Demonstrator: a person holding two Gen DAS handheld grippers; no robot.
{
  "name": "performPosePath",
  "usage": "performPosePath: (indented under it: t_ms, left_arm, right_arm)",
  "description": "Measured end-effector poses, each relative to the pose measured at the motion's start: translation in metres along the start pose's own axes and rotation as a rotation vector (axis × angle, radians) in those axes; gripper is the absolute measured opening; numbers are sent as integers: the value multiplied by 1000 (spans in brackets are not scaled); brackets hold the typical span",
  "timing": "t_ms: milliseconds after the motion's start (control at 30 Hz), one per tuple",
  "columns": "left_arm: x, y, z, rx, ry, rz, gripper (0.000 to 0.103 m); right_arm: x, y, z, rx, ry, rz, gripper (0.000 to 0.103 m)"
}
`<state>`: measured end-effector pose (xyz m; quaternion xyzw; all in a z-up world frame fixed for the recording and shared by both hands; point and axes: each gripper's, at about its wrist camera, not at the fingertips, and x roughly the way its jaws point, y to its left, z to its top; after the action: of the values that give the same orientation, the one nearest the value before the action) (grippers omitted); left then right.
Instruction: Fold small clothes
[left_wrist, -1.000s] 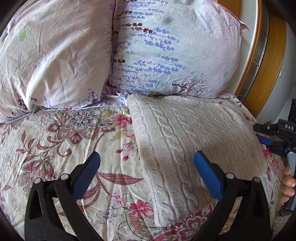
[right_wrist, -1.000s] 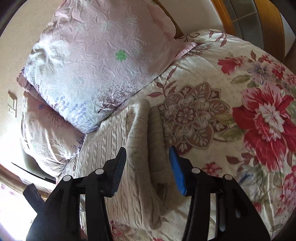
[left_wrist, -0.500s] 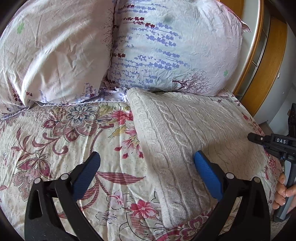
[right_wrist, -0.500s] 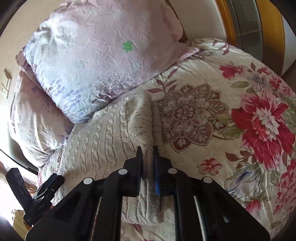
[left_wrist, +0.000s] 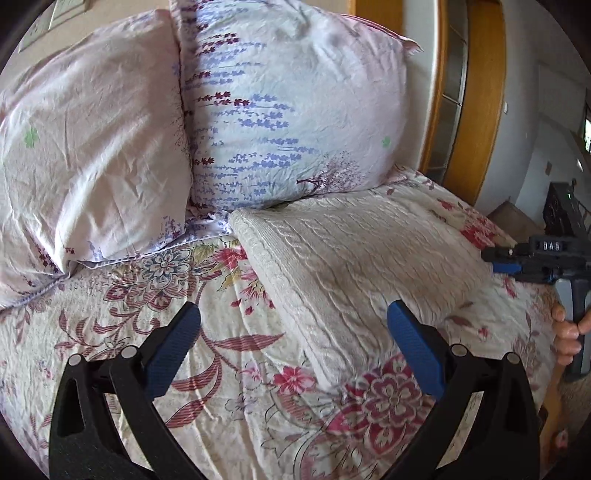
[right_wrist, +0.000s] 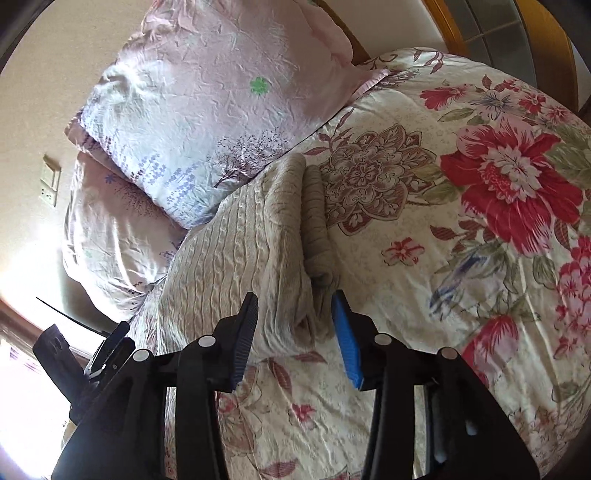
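Observation:
A cream cable-knit sweater (left_wrist: 351, 254) lies folded on the floral bedspread, its far edge against the pillows. In the right wrist view the sweater (right_wrist: 243, 254) shows its folded layers at its near edge. My left gripper (left_wrist: 295, 343) is open and empty, held above the sweater's near left corner. My right gripper (right_wrist: 295, 332) is open, its blue pads on either side of the sweater's near folded edge, just off the cloth. The right gripper also shows at the right edge of the left wrist view (left_wrist: 517, 258).
Two large pale floral pillows (left_wrist: 288, 110) (left_wrist: 85, 147) stand against the headboard behind the sweater. A wooden bed frame and door frame (left_wrist: 480, 92) rise at the right. The floral bedspread (left_wrist: 166, 295) spreads to the left of the sweater.
My right gripper was shut on the sweater's folded edge half a second ago and has opened and drawn back. The left gripper has pulled back a little, still open.

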<state>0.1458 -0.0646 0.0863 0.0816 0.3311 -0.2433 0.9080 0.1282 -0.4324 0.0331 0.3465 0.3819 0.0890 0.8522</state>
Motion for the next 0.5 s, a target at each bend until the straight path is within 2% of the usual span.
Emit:
performPosePath:
  t_ms: [100, 133, 167, 233, 333, 500]
  left_arm:
    - [1, -7, -18, 62, 51, 27, 101]
    - [6, -10, -22, 75, 69, 49, 101]
    - [12, -13, -25, 82, 84, 81, 101]
    - [23, -15, -28, 83, 118, 132, 101]
    - [32, -14, -28, 70, 147, 206, 101]
    - [40, 3, -28, -32, 202, 200, 101]
  right_arm:
    - [1, 4, -10, -42, 8, 7, 41]
    - [3, 6, -11, -58, 9, -3, 28]
    - [6, 8, -13, -71, 13, -5, 22]
    - [6, 11, -15, -86, -6, -28, 17]
    - [4, 9, -14, -67, -19, -32, 16]
    - [10, 2, -16, -34, -4, -50, 15]
